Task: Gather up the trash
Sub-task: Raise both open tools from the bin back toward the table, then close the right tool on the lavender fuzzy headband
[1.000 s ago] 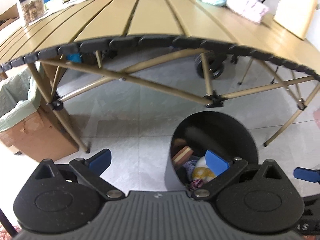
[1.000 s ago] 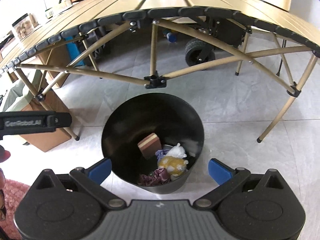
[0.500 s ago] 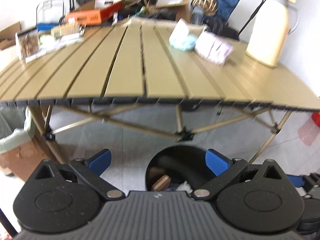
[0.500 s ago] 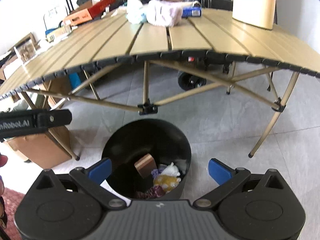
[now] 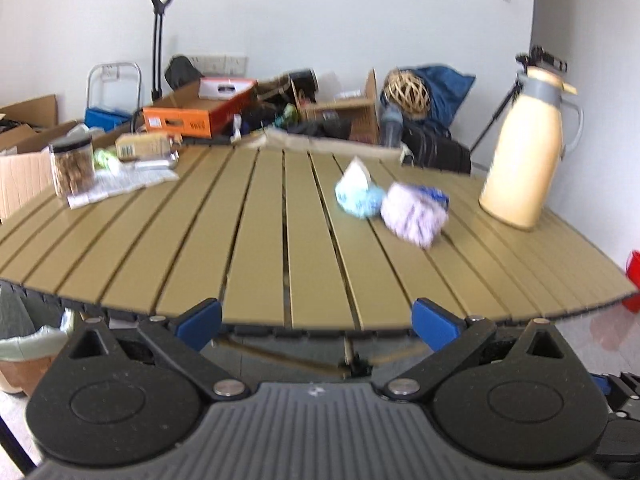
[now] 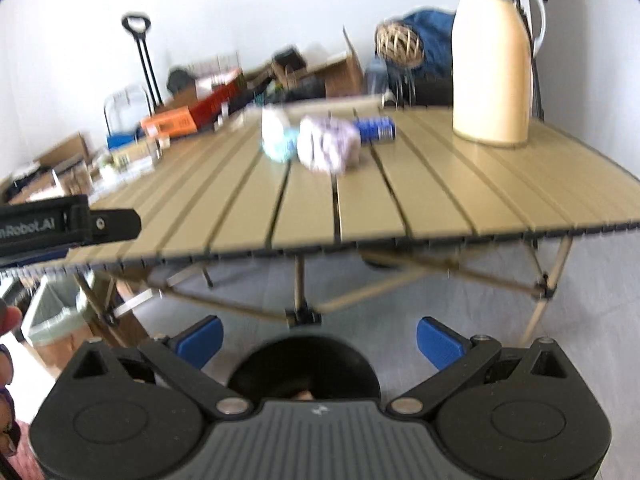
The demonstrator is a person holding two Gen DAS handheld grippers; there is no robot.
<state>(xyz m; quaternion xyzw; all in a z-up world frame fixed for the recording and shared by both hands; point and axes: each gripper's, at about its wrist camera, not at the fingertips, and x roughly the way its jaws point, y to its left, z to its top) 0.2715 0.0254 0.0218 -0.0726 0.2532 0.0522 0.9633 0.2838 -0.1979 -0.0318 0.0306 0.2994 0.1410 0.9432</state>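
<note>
Table point(image 5: 264, 240) w/ tan slats fills most of both views — your largest reference. Black bin point(image 6: 304, 364) sits on the floor below its near edge, rim just visible btwn the right gripper's fingers; contents mostly hidden. Cream jug point(image 5: 524, 152) stands upright at the far right of the tabletop. Mid-table, three pieces of trash lie together: a lilac-and-white packet point(image 5: 414, 214), a pale blue-and-white wrapper point(image 5: 356, 192) touching its left side, and a blue can point(image 6: 376, 129) on its side just behind the lilac one (right wrist view shows it best). Jar point(image 5: 72, 168) of brown bits stands near the far left edge, on printed paper. Your left gripper point(image 5: 316, 320) is held at the table's near edge, blue pads spread wide, nothing btwn them. Your right gripper point(image 6: 318, 340) hangs lower, over the bin — pads likewise wide apart and empty. Both views are blurred.
</note>
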